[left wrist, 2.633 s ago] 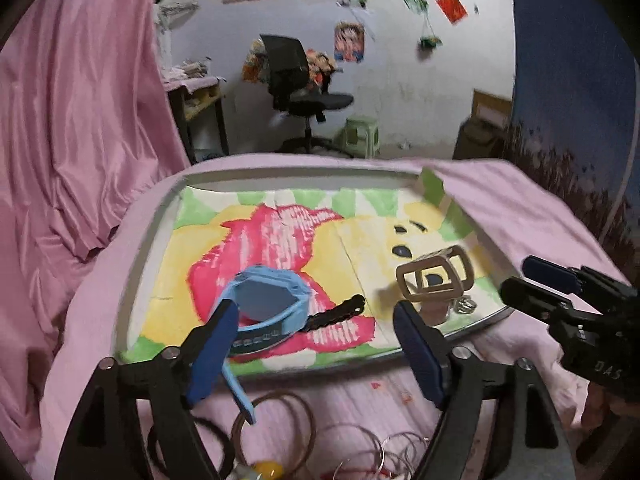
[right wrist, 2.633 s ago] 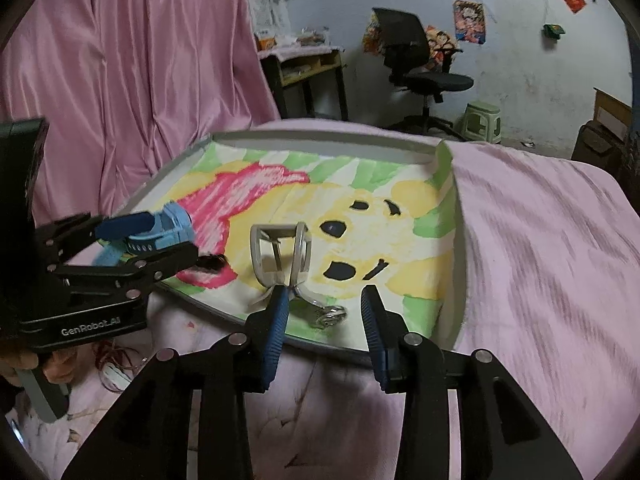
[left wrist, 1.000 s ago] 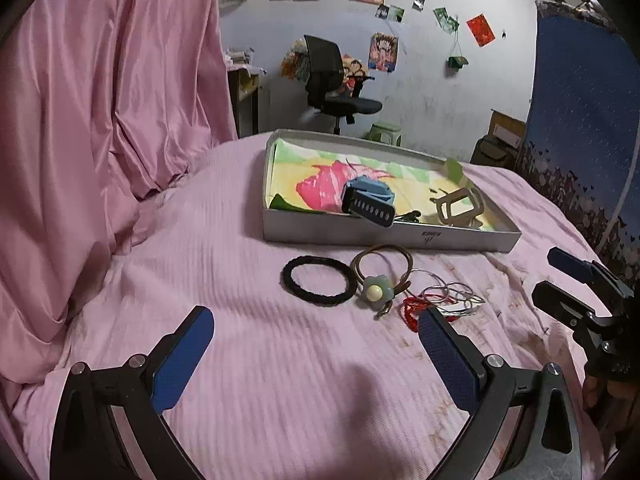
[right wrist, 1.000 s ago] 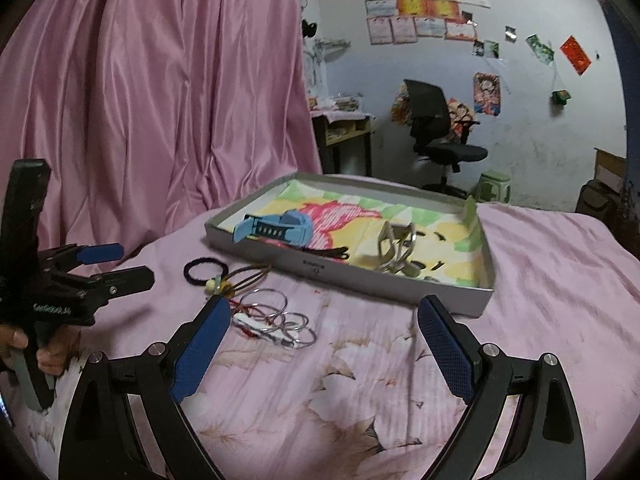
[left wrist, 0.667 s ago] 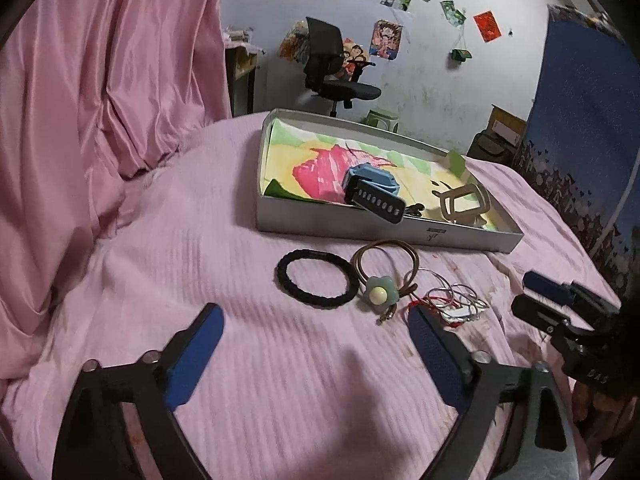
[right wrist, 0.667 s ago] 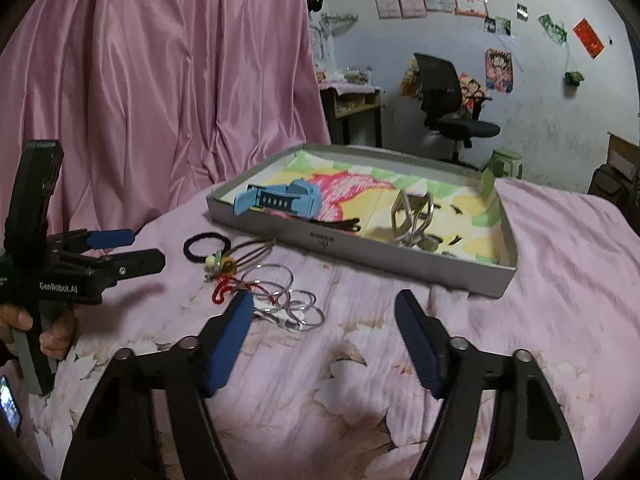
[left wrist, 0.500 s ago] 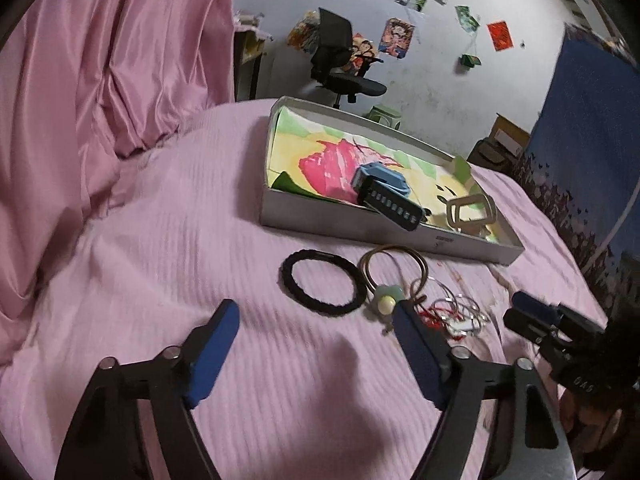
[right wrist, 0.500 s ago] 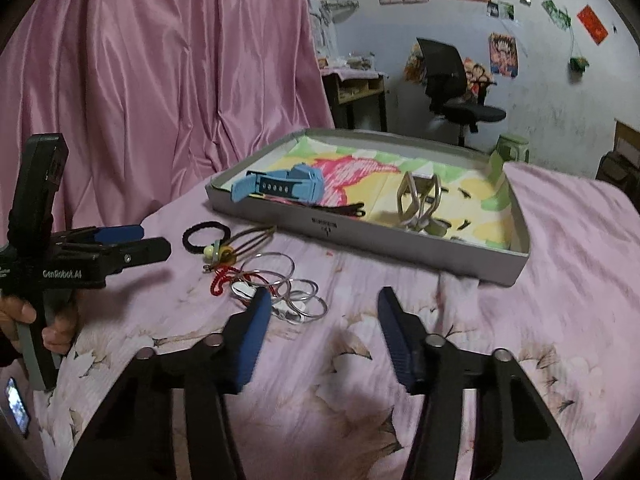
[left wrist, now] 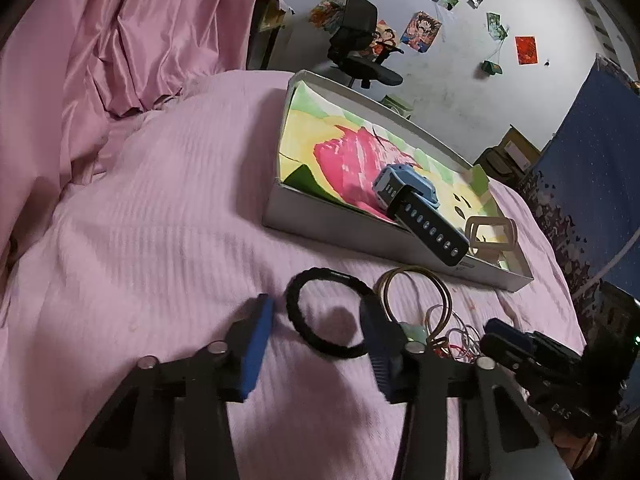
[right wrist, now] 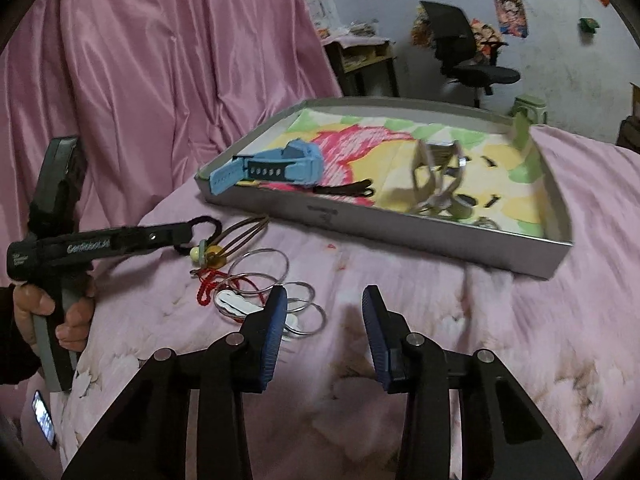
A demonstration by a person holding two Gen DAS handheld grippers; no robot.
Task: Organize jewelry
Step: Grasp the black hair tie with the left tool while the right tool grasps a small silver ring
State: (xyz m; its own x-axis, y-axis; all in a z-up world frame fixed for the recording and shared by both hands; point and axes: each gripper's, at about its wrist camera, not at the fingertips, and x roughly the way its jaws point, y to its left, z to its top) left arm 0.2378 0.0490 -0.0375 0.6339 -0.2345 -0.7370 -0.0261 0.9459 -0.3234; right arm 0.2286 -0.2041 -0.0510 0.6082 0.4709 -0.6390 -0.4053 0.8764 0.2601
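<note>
A grey tray (left wrist: pixel 320 222) (right wrist: pixel 420 228) with a colourful picture liner lies on the pink bedspread. A blue watch (left wrist: pixel 412 196) (right wrist: pixel 280 166) and a beige hair claw (left wrist: pixel 490 236) (right wrist: pixel 436 176) lie in it. In front of the tray lie a black hair tie (left wrist: pixel 324 316), a brown hair tie with a green charm (left wrist: pixel 416 300) (right wrist: pixel 224 244), a red cord (right wrist: pixel 206 286) and several silver rings (right wrist: pixel 276 292). My left gripper (left wrist: pixel 316 324) (right wrist: pixel 188 232) is open, its fingers either side of the black hair tie. My right gripper (right wrist: pixel 324 312) (left wrist: pixel 504 338) is open and empty just right of the silver rings.
A pink curtain (right wrist: pixel 160 60) hangs at the left. An office chair (right wrist: pixel 464 48) and a desk (right wrist: pixel 360 56) stand by the far wall. A blue panel (left wrist: pixel 592 152) stands at the right. A phone (right wrist: pixel 43 416) lies low at the left.
Both grippers have pulled back from the tray, leaving the watch and hair claw in it, then narrowed and come down. The left now straddles the black hair tie; the right is by the rings.
</note>
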